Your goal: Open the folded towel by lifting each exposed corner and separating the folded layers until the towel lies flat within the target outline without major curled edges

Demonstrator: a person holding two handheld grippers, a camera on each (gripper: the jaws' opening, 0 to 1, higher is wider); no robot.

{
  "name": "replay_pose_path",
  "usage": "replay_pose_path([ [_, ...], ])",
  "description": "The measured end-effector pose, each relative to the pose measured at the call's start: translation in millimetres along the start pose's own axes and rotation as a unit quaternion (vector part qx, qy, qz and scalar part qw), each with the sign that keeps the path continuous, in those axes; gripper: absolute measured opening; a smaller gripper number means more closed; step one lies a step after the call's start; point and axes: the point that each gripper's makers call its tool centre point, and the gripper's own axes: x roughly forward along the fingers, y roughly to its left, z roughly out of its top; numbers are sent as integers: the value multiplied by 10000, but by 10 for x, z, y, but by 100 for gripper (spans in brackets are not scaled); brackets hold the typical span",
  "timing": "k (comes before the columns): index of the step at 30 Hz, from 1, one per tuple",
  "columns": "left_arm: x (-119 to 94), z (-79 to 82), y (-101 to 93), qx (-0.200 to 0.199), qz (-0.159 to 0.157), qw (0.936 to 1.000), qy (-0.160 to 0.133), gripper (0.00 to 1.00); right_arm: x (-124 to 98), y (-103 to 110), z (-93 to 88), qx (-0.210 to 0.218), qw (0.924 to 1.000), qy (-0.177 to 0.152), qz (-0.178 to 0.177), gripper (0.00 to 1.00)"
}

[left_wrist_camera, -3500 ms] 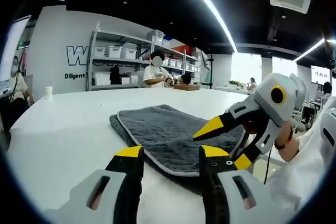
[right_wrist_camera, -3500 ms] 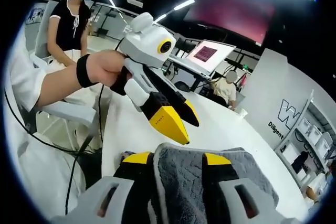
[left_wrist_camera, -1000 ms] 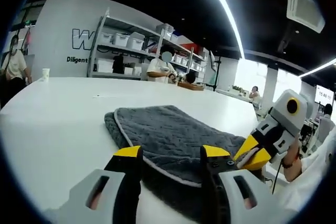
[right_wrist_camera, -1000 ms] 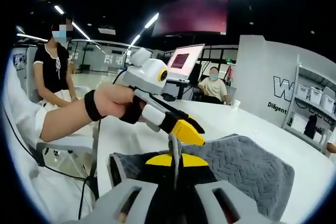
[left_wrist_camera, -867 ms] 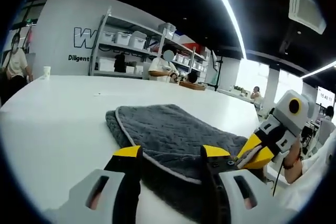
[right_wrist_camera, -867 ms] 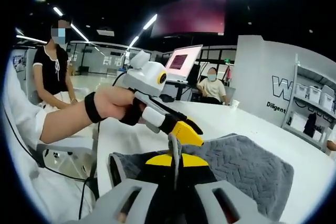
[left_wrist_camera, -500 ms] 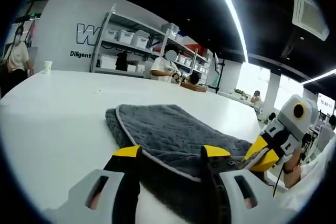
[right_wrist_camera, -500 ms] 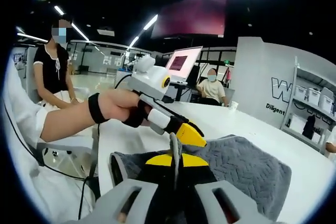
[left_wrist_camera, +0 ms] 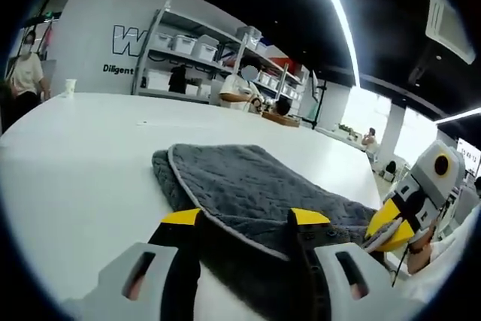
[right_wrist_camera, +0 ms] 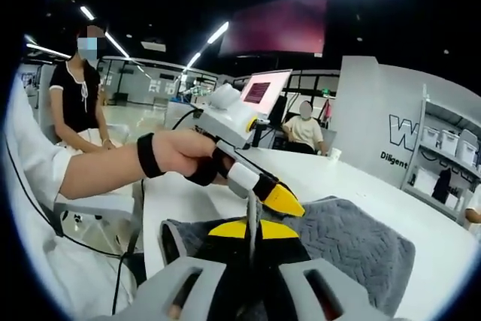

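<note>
The towel [left_wrist_camera: 248, 186] lies folded on the white table [left_wrist_camera: 83, 148], 2 grey layers stacked with the pale piped edge of the top one curving toward you; no target outline can be made out on the tabletop.

Your right gripper [right_wrist_camera: 252, 227] has its jaws pressed together on a pinch of the towel's near edge [right_wrist_camera: 252, 208], which stands up thin between the yellow tips. 3.5 s ago those jaws stood apart around the cloth, so the grab is made, and it has held over the last second.

Your left gripper [left_wrist_camera: 244, 219] is open, jaws wide apart, holding nothing, with the near edge of the towel between and under its tips. In the right gripper view its yellow tip [right_wrist_camera: 283, 199] has come down close to the fabric, lower than a second ago.

In my judgement you have 1 corner secured and the second grab pending; no layer has been peeled back yet, so the unfolding itself is barely begun.
</note>
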Motion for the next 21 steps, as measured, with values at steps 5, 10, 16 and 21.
replay_pose_path([
  [5, 25, 4, -9, -141, -28, 9999, -13, 43, 1, 3, 10, 29, 10000, -23, 14, 0],
  [10, 116, -16, -19, -322, -108, 9994, 44, 42, -12, -7, 19, 24, 10000, -49, 2, 0],
  [16, 166, -20, -6, -349, -89, 9993, 81, 40, -14, 7, 13, 14, 10000, -48, 25, 0],
  [21, 206, 2, 5, -367, -58, 9993, 52, 38, -18, 6, 17, 14, 10000, -58, 20, 0],
])
